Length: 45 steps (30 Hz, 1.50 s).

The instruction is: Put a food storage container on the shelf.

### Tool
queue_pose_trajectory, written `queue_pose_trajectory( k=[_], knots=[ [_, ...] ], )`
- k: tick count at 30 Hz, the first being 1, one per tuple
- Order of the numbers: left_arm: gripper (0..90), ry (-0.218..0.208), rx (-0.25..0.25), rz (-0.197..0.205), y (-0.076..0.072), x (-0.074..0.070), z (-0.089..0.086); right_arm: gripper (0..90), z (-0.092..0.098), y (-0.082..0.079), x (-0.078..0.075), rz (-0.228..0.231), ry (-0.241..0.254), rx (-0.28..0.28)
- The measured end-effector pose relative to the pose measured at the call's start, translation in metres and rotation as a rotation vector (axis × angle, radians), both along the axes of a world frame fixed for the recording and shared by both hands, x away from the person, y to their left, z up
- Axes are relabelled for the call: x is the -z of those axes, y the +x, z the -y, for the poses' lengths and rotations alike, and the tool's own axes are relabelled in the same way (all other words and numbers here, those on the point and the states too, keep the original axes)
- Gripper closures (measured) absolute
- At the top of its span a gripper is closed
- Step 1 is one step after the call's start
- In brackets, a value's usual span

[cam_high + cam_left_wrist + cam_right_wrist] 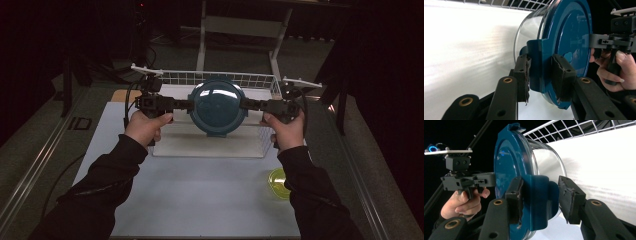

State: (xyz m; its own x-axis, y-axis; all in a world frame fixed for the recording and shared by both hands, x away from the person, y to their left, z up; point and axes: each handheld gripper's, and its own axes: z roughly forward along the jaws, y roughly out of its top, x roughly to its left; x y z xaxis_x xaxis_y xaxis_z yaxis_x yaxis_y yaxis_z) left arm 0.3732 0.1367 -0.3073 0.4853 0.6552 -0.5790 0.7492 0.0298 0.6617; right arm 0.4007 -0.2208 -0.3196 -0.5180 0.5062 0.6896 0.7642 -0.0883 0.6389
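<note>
A round clear glass container with a dark blue lid (217, 106) hangs on its side in the air, its glass bottom facing the high view. My left gripper (186, 104) is shut on the blue clasp at its left edge, and my right gripper (246, 104) on the clasp at its right edge. In the left gripper view the two pads press on the clasp (541, 75) from either side. The lid's flat face (571, 37) turns away from the white surface. In the right gripper view the pads hold the opposite clasp (540, 198), with the glass body (549, 160) behind it.
A white wire basket (220, 77) stands on the white table (200, 190) right behind and below the container. A yellow-green dish (278, 182) lies at the front right, partly under the right sleeve. A brown patch (120, 95) shows at the table's far left. The surroundings are dark.
</note>
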Motion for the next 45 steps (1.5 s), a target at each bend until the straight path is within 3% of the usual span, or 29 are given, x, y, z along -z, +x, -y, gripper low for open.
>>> queue_pose_trajectory(
  k=[13, 21, 26, 33, 34, 45],
  knots=[
    [61.9, -0.036, -0.002, -0.025, 0.015, 0.004, 0.0, 55.8, 0.003, 0.021, 0.008, -0.086, 0.051, 0.022],
    [58.0, -0.076, -0.017, -0.044, 0.026, 0.011, -0.002, 54.4, 0.002, 0.029, 0.011, -0.121, 0.051, 0.032],
    [53.5, -0.088, -0.036, -0.03, 0.032, 0.017, -0.002, 52.2, 0.001, 0.036, 0.012, -0.129, 0.022, 0.046],
    [53.7, -0.055, -0.038, 0.02, 0.033, 0.015, 0.001, 51.2, -0.005, 0.035, 0.004, -0.073, -0.075, 0.075],
    [53.7, -0.054, -0.037, 0.026, 0.032, 0.015, 0.002, 50.1, -0.007, 0.033, 0.001, -0.048, -0.105, 0.082],
    [50.8, -0.031, -0.037, 0.087, 0.018, 0.01, -0.005, 44.0, -0.006, 0.017, -0.017, 0.057, -0.164, 0.104]
  ],
)
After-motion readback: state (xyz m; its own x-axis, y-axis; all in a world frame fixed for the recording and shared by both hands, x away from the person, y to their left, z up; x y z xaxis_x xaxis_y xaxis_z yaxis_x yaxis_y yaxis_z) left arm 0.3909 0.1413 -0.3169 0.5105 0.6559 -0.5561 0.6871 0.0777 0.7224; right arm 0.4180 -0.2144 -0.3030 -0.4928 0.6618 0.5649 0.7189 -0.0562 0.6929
